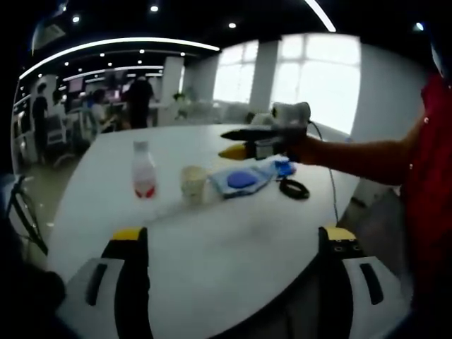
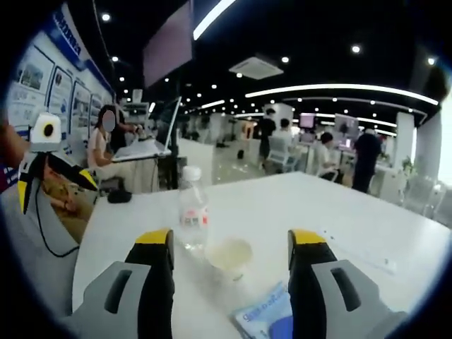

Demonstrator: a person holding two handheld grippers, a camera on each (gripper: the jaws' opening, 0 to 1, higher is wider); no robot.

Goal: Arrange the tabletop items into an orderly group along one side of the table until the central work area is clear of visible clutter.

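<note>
In the left gripper view the left gripper (image 1: 233, 244) hovers above the near part of the white table (image 1: 212, 254), its two yellow-tipped jaws spread wide with nothing between them. Ahead of it, well apart from the jaw tips, three items sit in a loose row across the middle of the table: a clear plastic bottle (image 1: 143, 169) with a white cap and a red band low on its body stands upright, a small pale cup (image 1: 193, 183) stands just beside it, and a blue-and-white packet (image 1: 244, 178) lies flat next to the cup, toward the table's far right edge. A black coiled cable (image 1: 293, 188) rests on the table just beyond the packet, close to that edge. Above the packet the right gripper (image 1: 233, 143) reaches in, held by a person's hand (image 1: 304, 150); how far its jaws stand apart cannot be told from here.

In the right gripper view the right gripper (image 2: 232, 244) has its jaws wide apart and empty. The cup (image 2: 229, 256) lies between the jaw tips, a little past them on the table (image 2: 339, 212). The bottle (image 2: 192, 208) stands just beside the cup, near the left jaw, and the packet (image 2: 267, 319) lies below the cup, close against the right jaw. The left gripper (image 2: 42, 166) shows off the table's left edge; its opening cannot be told in this view.
</note>
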